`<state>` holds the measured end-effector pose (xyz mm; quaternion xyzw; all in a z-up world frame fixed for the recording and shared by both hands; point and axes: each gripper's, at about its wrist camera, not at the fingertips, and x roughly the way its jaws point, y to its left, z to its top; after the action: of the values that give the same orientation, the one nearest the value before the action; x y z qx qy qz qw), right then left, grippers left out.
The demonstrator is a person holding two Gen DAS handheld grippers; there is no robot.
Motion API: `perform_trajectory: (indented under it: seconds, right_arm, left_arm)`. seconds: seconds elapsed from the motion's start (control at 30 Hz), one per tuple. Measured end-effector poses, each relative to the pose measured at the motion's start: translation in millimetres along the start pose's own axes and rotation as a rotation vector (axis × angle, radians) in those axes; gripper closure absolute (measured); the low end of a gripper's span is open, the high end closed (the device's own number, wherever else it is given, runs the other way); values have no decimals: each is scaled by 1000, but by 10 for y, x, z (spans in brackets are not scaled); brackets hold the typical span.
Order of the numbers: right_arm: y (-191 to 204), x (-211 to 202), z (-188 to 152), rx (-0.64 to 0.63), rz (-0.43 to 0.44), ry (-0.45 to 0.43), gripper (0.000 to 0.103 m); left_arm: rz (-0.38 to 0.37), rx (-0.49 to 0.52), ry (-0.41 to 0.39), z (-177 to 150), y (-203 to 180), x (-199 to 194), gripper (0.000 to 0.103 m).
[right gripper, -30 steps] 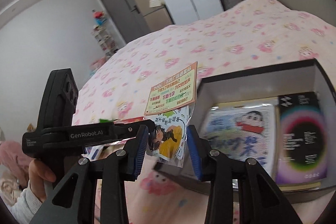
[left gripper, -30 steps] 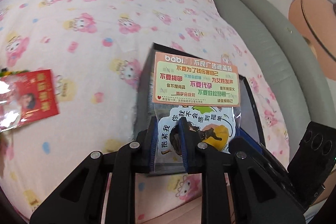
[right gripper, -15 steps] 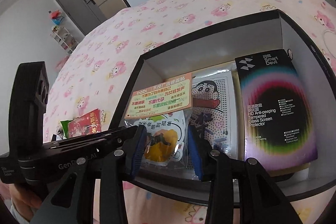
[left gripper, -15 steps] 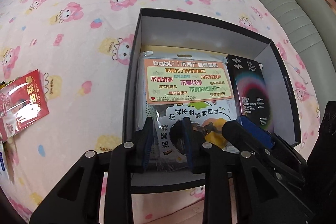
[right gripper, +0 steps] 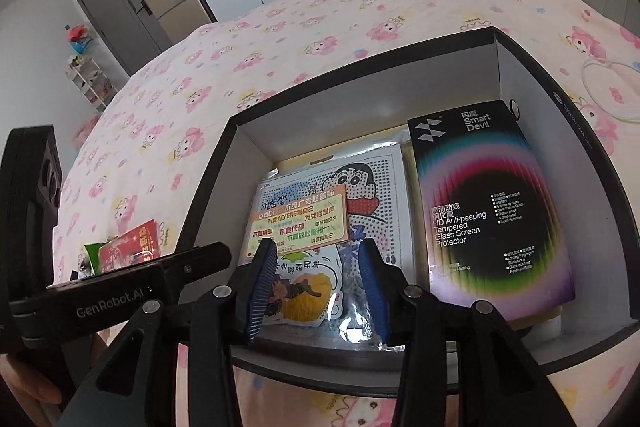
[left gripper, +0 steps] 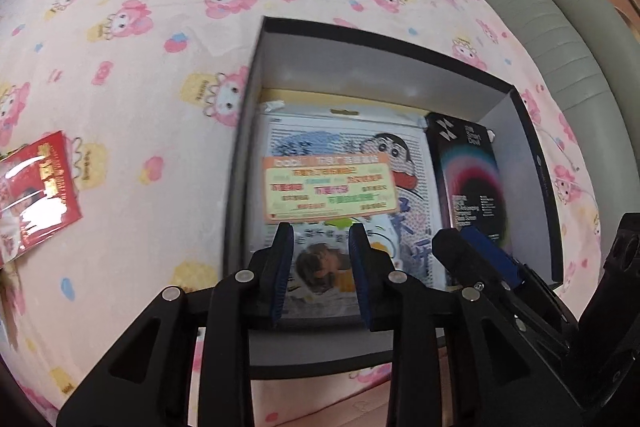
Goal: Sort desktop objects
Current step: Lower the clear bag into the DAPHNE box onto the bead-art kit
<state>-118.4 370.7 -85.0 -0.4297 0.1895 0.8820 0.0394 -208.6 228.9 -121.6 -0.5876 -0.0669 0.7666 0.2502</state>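
Note:
A sticker pack with an orange header card lies inside the black open box, on top of a cartoon bead-art sheet. A black screen-protector box lies to its right. My left gripper is open above the pack's lower end, fingers apart on either side of it. In the right wrist view the pack rests on the sheet, and my right gripper is open and empty above it, beside the screen-protector box.
A red packet and other small packets lie on the pink cartoon bedsheet left of the box; they show in the right wrist view too. A grey padded headboard runs along the right. A thin clear ring lies right of the box.
The left gripper carried the sticker pack down into the box, then opened and let it go. The pack now lies flat on the bead-art sheet. The right gripper followed over the box.

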Motion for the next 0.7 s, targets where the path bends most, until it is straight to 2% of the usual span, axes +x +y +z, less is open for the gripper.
perform_trajectory:
  seconds: [0.17, 0.2, 0.3, 0.4, 0.5, 0.6, 0.7]
  right_arm:
    - [-145, -128, 97, 37, -34, -29, 64]
    - [-171, -146, 139, 25, -42, -26, 58]
    - [-251, 3, 221, 13, 12, 81, 54]
    - [-333, 228, 250, 40, 110, 225, 54]
    - [-315, 366, 195, 34, 107, 287, 54]
    - [-227, 398, 142, 4, 80, 291, 54]
    - [-141, 371, 110, 4, 119, 287, 54]
  left_arm:
    - [-23, 49, 74, 26, -172, 255, 75]
    - [-23, 49, 88, 32, -195, 292, 75]
    - [-6, 18, 119, 63, -196, 359, 75]
    - [14, -61, 89, 115, -95, 298, 75]
    - [8, -72, 38, 161, -61, 171, 75]
    - [6, -63, 23, 182, -47, 104, 75]
    - [1, -64, 25, 175, -11, 86, 75]
